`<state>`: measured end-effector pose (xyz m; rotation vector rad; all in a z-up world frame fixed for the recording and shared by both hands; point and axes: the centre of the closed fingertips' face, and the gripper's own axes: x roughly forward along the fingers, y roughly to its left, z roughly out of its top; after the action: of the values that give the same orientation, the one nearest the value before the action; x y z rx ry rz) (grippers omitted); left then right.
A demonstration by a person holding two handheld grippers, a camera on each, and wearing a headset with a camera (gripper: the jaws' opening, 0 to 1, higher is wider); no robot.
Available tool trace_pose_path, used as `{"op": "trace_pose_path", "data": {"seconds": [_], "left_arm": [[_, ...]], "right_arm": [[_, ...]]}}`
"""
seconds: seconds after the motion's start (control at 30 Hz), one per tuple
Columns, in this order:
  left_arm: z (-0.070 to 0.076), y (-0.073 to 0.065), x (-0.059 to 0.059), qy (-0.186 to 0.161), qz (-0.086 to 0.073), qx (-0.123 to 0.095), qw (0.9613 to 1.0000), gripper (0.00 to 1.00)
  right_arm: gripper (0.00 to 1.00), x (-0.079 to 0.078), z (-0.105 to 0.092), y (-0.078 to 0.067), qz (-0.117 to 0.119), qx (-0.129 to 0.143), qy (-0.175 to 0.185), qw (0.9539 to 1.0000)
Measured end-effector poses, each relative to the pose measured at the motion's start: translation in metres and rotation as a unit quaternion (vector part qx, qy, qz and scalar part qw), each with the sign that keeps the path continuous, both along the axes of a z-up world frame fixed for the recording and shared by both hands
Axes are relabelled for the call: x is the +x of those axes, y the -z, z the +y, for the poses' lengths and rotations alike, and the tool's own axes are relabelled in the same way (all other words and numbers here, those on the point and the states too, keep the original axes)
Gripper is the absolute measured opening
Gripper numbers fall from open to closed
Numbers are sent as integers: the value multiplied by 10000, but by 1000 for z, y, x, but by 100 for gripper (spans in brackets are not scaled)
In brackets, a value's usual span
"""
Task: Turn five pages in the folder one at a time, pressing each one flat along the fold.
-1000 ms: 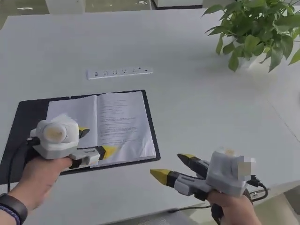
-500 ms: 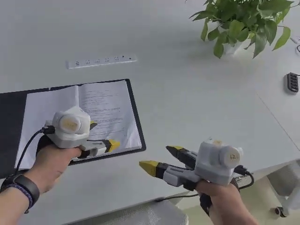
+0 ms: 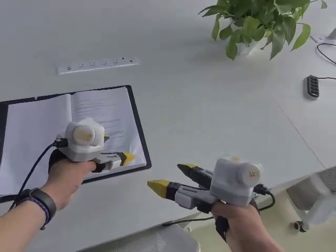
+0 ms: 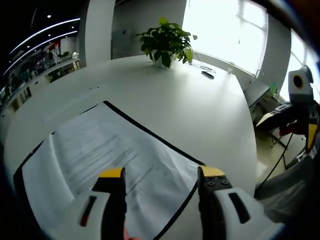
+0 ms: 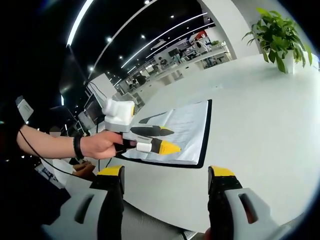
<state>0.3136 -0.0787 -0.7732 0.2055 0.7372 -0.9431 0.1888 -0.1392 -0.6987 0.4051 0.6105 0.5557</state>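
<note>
The black folder [image 3: 137,126] lies open on the white table with white printed pages [image 3: 100,113] flat in it. My left gripper [image 3: 116,148] hovers open over the right page's lower corner; in the left gripper view its jaws [image 4: 161,172] straddle that page [image 4: 100,145] and the folder's black edge. My right gripper [image 3: 171,177] is open with nothing in it, off the folder near the table's front edge. Seen from the right gripper [image 5: 165,171], the folder [image 5: 190,125] is ahead with the left gripper [image 5: 156,139] above it.
A potted plant [image 3: 257,23] stands at the back right. A white power strip [image 3: 97,64] lies beyond the folder. A small black device [image 3: 312,85] with a cable sits at the right edge. A chair [image 3: 315,199] stands past the table's front right.
The head camera has swung right, shifting the whole picture left. My left gripper has moved right over the page, closer to the folder's right edge. The right gripper keeps its place.
</note>
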Motion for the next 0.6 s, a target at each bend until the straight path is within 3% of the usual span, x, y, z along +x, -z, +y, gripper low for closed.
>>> {"op": "trace_pose_path", "data": {"seconds": [0.13, 0.23, 0.37, 0.43, 0.47, 0.6], "left_arm": [[-5, 11, 3, -30, -17, 96, 9999, 58], [-6, 19, 4, 99, -188, 382, 9990, 63], [-13, 23, -1, 160, -235, 421, 9987, 63], [-11, 26, 0, 187, -328, 557, 9977, 64], [-9, 32, 3, 236, -464, 710, 9961, 64], [-9, 30, 3, 164, -463, 641, 9967, 64]], "right_arm": [[67, 0, 1, 3, 52, -32, -44, 10000], [67, 2, 1, 2, 62, -8, -19, 10000], [66, 1, 2, 5, 114, -40, -64, 9999], [66, 2, 4, 8, 138, -65, -100, 9998], [66, 2, 4, 10, 155, -73, -107, 9998], [66, 2, 6, 12, 192, -63, -130, 9997]]}}
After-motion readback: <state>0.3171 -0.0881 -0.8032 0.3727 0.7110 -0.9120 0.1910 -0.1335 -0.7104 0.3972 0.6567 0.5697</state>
